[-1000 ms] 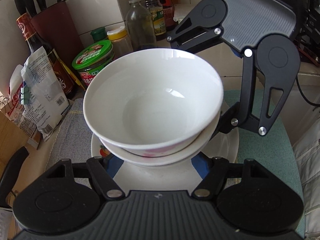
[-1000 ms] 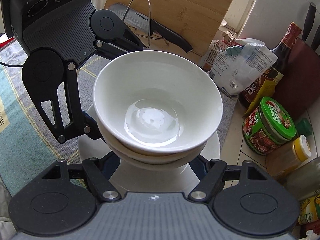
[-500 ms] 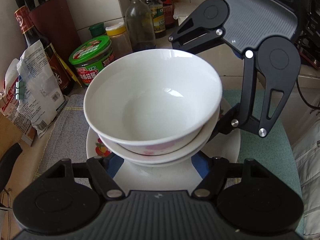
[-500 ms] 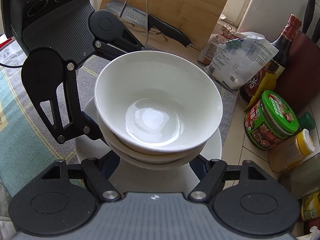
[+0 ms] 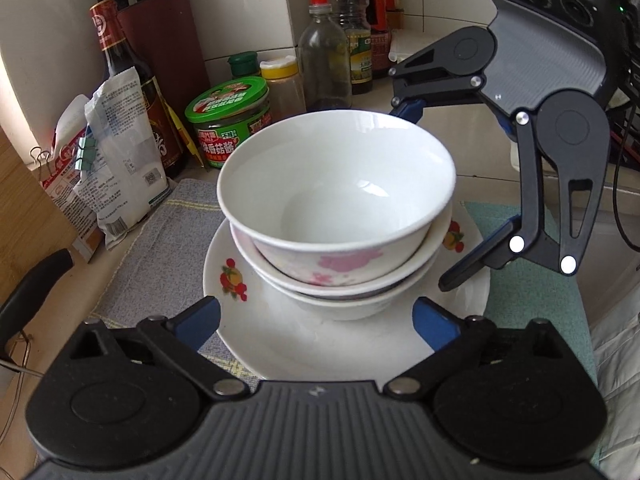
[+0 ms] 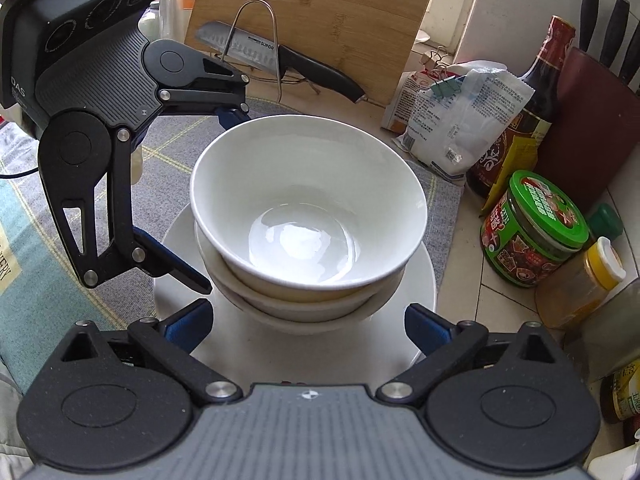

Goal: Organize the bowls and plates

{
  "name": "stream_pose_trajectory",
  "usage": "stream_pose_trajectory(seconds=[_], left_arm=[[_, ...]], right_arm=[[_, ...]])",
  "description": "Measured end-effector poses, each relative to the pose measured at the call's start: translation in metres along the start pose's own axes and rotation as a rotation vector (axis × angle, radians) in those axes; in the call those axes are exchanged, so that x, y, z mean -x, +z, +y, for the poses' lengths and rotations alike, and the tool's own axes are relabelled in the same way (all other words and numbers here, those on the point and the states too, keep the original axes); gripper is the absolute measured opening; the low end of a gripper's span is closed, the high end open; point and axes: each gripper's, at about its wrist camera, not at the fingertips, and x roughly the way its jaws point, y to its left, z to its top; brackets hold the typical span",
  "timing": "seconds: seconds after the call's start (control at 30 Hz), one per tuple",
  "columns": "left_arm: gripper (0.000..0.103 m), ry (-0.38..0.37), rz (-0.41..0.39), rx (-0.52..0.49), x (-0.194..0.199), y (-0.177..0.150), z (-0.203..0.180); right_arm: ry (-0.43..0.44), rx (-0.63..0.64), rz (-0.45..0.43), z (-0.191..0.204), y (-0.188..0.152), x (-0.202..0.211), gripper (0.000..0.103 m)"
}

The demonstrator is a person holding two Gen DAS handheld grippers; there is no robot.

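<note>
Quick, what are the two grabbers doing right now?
Left hand-held gripper: open, jaws just opened, holding nothing.
Right hand-held gripper: open, jaws just opened, holding nothing.

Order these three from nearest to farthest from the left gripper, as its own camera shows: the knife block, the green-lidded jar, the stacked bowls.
1. Stacked bowls, directly ahead of the left gripper, on the plate.
2. Green-lidded jar, behind the bowls, to the left.
3. Knife block, at the back left against the wall.

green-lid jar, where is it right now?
The green-lid jar stands on the counter right of the stacked bowls in the right wrist view, between the dark sauce bottle and the yellow-capped jar.
</note>
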Motion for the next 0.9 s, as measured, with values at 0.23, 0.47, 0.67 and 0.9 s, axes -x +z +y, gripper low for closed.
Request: stream_pose_trajectory(seconds=[0.23,0.47,0.67,0.9], left_arm=[[0.102,0.129,-0.018,0.11,0.016,-0.008,-0.017],[0.102,0.298,-0.097,0.26,0.049,-0.011,-0.039],[0.102,0.402,-0.159,0.402,0.079,-0.025,-0.057],[0.102,0.439,-0.113,0.614,0.111,-0.035,-0.071]], right_arm=[[-0.005,0.008,-0.001,0.003,-0.004,0.005,0.103],[-0.029,-0.073,0.007,0.006,-0.005,0.016,0.103],[-0.137,-0.23,0.024,0.02,-0.005,0.028,0.103],[-0.305,-0.469,0.069,0.055,-0.01,0.05,0.103]])
